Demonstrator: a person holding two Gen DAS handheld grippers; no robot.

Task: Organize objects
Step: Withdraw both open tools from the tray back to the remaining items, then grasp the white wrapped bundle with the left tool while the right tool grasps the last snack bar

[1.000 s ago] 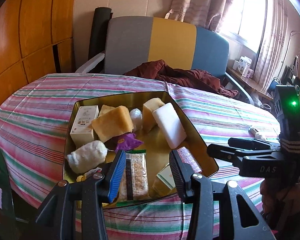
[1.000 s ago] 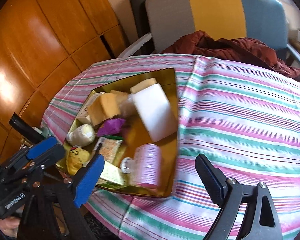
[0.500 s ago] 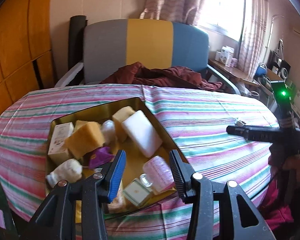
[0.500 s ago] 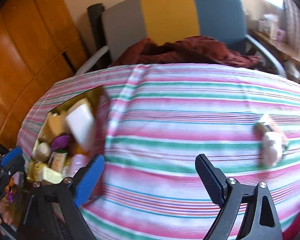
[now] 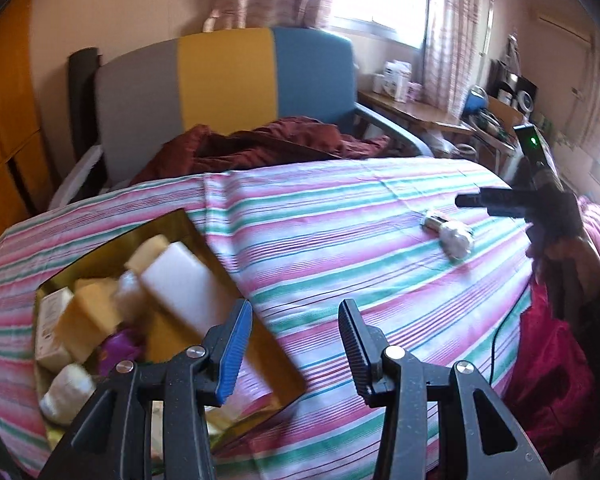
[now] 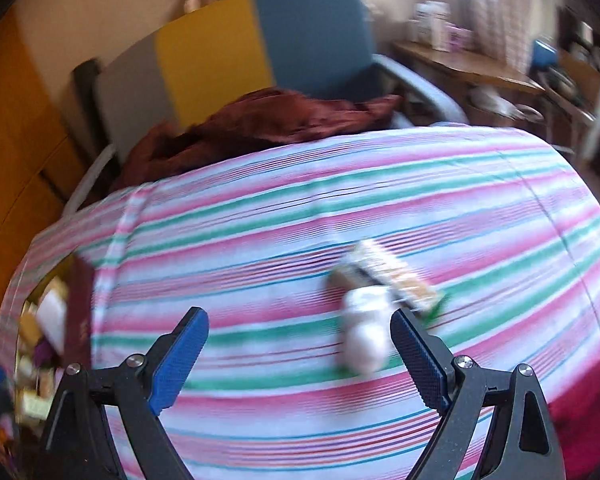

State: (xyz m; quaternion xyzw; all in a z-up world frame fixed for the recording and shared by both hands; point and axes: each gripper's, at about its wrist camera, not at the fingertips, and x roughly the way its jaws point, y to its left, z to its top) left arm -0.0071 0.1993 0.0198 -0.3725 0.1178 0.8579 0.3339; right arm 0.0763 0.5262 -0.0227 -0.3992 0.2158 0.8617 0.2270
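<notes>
Both grippers are black plastic frames with silver screws; the left gripper (image 5: 292,346) and right gripper (image 6: 298,358) carry blue ribbed pads, and a green light glows on the right one's body

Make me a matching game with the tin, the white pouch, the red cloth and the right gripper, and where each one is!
Things:
1. gold tin
2. white pouch
3. red cloth
4. right gripper

Places or states:
A. lying on the chair
B. open, nothing held
C. full of small items, at the table's left
D. on the striped tablecloth, beside a snack packet

Pairs: 1-C, 2-D, 3-A, 4-B
</notes>
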